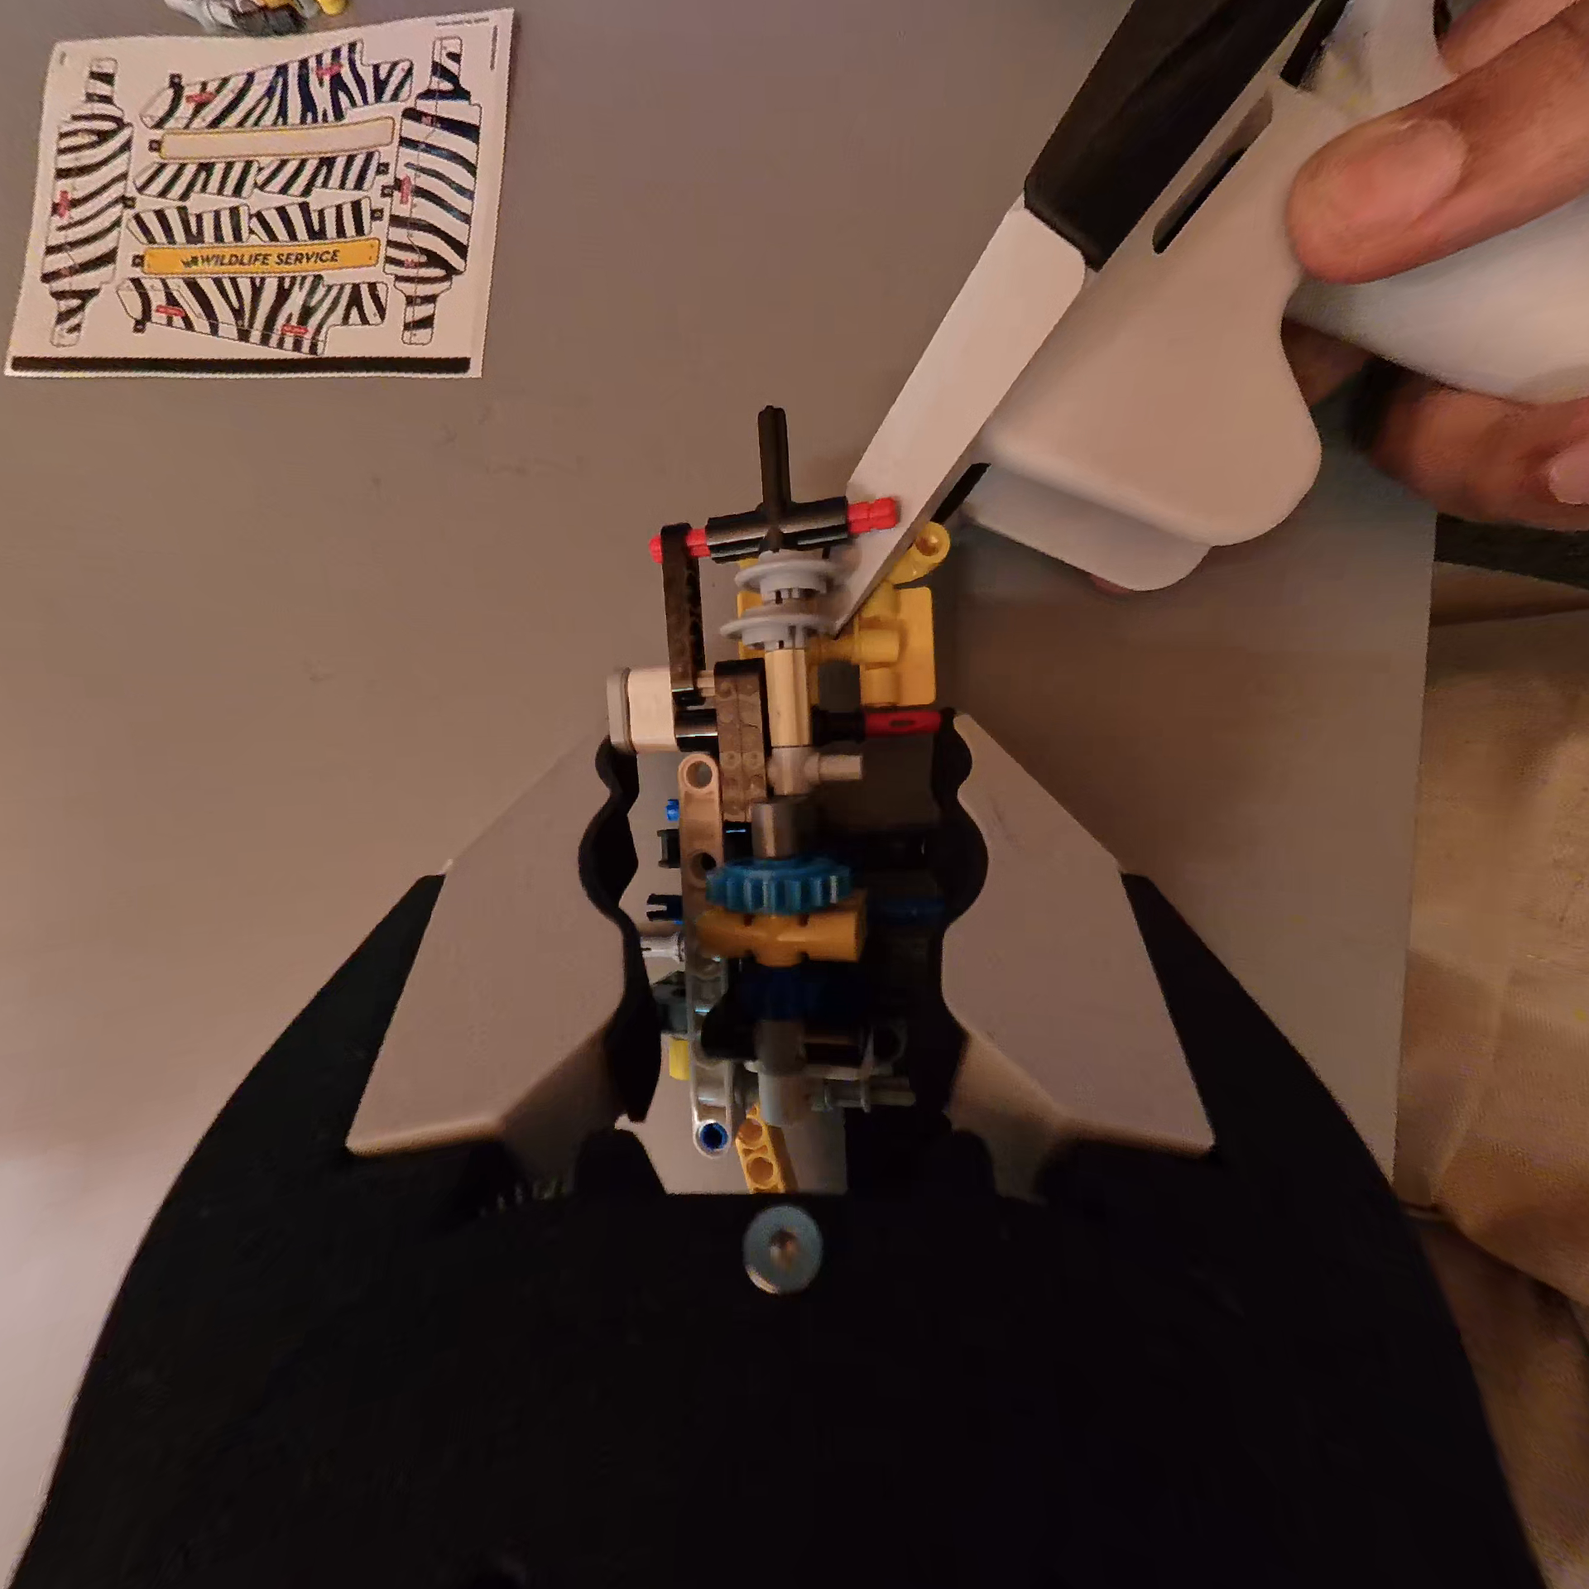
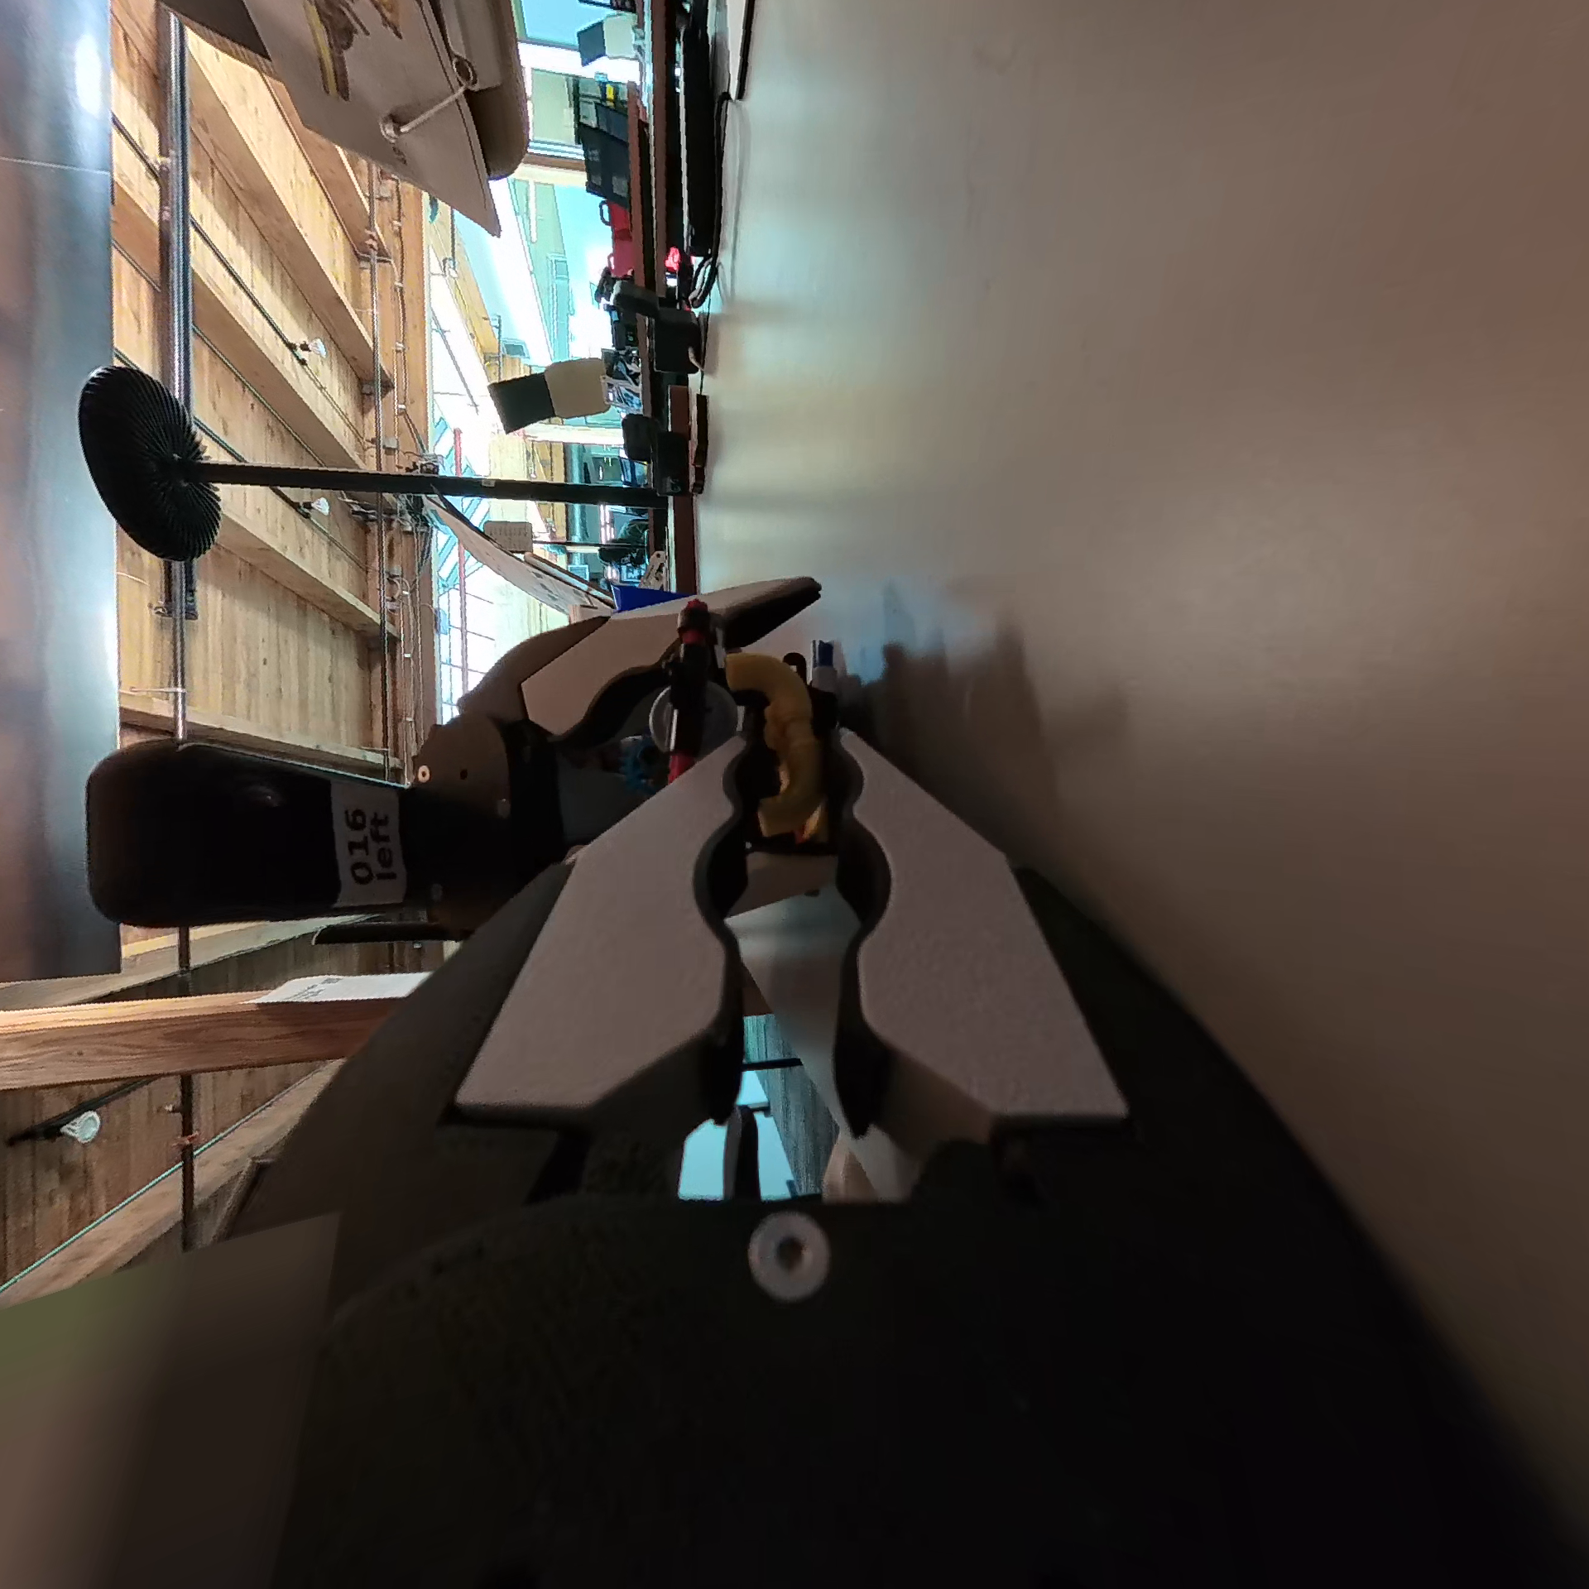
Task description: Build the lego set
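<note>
A partly built lego assembly (image 1: 774, 774) of grey, black, tan and yellow parts, with a blue gear (image 1: 778, 886) and red pins, sits between the fingers of my left gripper (image 1: 782, 748), which is shut on its sides above the grey table (image 1: 344, 688). My right gripper (image 1: 868, 593), held by a hand (image 1: 1419, 172), reaches in from the upper right onto the yellow piece (image 1: 894, 641) at the assembly's far end. In the right wrist view my right gripper (image 2: 793, 746) is shut on that yellow piece (image 2: 787, 705). The left gripper (image 2: 688, 653) shows beyond it.
A zebra-striped sticker sheet (image 1: 258, 198) lies on the table at the far left. The table's edge (image 1: 1423, 774) runs down the right, with beige fabric (image 1: 1505, 946) past it. A black lamp (image 2: 155, 464) and dark clutter (image 2: 671, 344) stand at the table's far end. Only a small space, under 4 cm, lies between the two pairs of fingers.
</note>
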